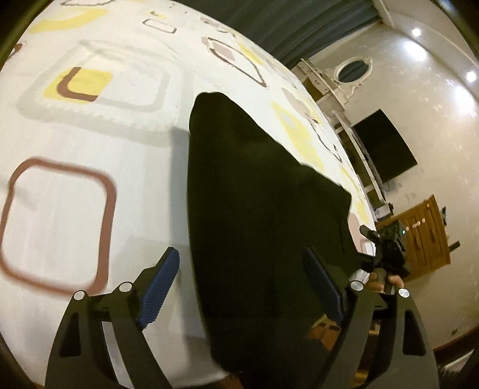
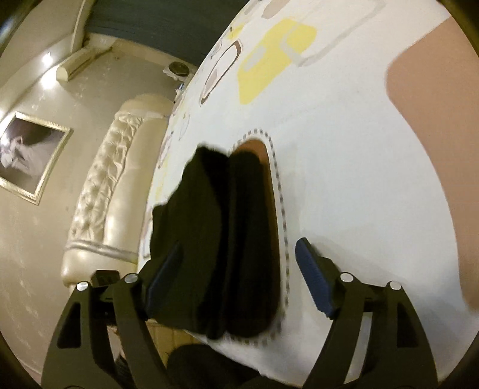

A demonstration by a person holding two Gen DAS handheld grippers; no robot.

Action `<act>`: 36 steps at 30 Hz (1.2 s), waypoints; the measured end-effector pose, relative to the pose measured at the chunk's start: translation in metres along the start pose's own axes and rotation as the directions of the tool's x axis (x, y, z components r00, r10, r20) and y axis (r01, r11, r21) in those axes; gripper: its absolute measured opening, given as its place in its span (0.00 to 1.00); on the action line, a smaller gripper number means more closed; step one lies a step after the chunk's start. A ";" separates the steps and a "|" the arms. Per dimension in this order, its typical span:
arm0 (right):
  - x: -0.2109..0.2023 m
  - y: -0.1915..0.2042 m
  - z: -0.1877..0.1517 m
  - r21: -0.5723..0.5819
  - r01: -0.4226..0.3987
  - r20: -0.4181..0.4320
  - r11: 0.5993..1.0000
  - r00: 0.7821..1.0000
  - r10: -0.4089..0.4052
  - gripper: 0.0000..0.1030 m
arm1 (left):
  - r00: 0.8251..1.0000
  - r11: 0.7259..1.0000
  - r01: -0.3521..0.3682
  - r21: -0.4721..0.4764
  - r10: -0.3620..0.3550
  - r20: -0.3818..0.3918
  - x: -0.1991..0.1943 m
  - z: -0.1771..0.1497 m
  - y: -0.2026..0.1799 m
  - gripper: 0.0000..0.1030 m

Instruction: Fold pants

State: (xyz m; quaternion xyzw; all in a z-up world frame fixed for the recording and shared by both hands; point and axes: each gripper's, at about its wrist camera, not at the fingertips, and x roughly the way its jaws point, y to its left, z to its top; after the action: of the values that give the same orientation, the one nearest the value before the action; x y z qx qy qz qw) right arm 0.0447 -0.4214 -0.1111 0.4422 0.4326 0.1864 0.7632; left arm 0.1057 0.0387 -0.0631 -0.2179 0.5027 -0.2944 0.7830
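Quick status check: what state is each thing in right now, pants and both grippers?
Pants: lying on the bedsheet, folded lengthwise, near end over the bed edge.
Left gripper: open, fingers straddling the pants, not gripping.
Right gripper: open, pants between the fingers, not gripped.

The room was a bedroom with glossy cream walls (image 1: 434, 98) that caught bright spots of ceiling light (image 1: 416, 32). A bed (image 1: 89, 134) filled most of both views, covered by a white sheet printed with yellow, brown and grey rounded squares. A dark green curtain (image 1: 269, 27) hung behind it. Against the wall stood a white dressing table with an oval mirror (image 1: 353, 70), a black television (image 1: 384, 146) and a wooden cabinet (image 1: 425, 236). On the other side, a tufted cream headboard (image 2: 104, 203) rose beside the bed, and a silver-framed picture (image 2: 30, 161) hung on the wall. A white air conditioner (image 2: 83, 59) sat high near the curtain.
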 end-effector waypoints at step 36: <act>0.085 0.039 0.063 -0.133 0.011 -0.010 0.991 1.000 -0.013 0.31 | 0.982 0.979 -0.186 0.080 0.184 0.037 0.058 0.095 0.004 0.31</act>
State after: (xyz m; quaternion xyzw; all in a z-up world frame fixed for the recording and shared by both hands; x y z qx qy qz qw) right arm 0.1478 -0.3764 -0.1060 0.3867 0.4260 0.2126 0.7898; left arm 0.2127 0.0066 -0.0659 -0.1417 0.4963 -0.2378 0.8228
